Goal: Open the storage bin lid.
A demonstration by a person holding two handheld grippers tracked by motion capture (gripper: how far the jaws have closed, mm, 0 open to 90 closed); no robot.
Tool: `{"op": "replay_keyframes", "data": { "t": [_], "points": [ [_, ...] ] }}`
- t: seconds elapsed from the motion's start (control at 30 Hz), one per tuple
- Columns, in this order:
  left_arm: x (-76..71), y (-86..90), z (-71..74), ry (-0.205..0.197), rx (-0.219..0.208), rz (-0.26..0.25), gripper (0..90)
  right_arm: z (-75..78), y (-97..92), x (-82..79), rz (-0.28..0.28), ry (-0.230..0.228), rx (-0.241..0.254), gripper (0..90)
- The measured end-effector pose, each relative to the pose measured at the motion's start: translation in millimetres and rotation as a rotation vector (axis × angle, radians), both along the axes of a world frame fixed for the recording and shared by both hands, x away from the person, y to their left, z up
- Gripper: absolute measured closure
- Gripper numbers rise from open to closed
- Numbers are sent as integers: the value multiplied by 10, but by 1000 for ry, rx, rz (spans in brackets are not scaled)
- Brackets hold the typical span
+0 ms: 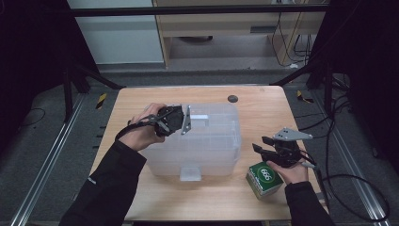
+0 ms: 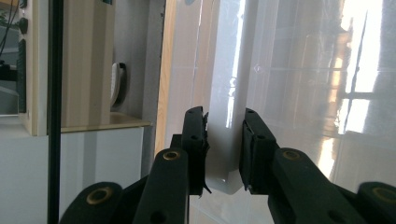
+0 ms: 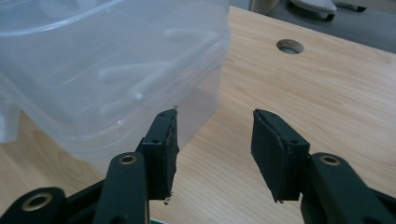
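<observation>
Left hand-held gripper point(image 2: 224, 149) clamped on box latch point(image 2: 227, 140).

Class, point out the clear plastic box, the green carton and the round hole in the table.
clear plastic box point(image 1: 207, 141), high view, on its lid.
green carton point(image 1: 264, 179), high view, on its top face.
round hole point(image 1: 232, 99), high view, at its centre.

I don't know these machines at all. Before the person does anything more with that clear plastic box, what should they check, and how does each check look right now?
1. Left gripper fingers closed on the box's latch: ok.
2. Right gripper holds nothing, fingers apart: ok.
3. Clear plastic box flat on the table: ok.
4. Green carton clear of the box: ok.
5. Near latch released: cannot tell.
</observation>
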State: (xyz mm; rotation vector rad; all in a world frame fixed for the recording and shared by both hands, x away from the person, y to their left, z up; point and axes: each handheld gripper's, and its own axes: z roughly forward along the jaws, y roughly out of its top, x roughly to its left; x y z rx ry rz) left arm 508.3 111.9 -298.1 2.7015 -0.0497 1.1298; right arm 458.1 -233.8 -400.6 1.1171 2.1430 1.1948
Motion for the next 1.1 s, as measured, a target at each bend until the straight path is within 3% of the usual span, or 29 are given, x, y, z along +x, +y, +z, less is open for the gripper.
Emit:
{"op": "replay_keyframes", "data": {
  "t": [0.33,0.6,0.97,1.1],
  "points": [
    [71,16,62,-11,-21,15,728,-11,51,-14,29,26,38,653],
    [132,22,113,-20,-36,35,721,7,147,-48,72,28,26,769],
    [241,37,156,-38,-100,69,709,-33,190,-94,96,49,45,894],
    [289,43,173,-42,-119,80,706,-52,214,-97,108,54,41,900]
  ]
}}
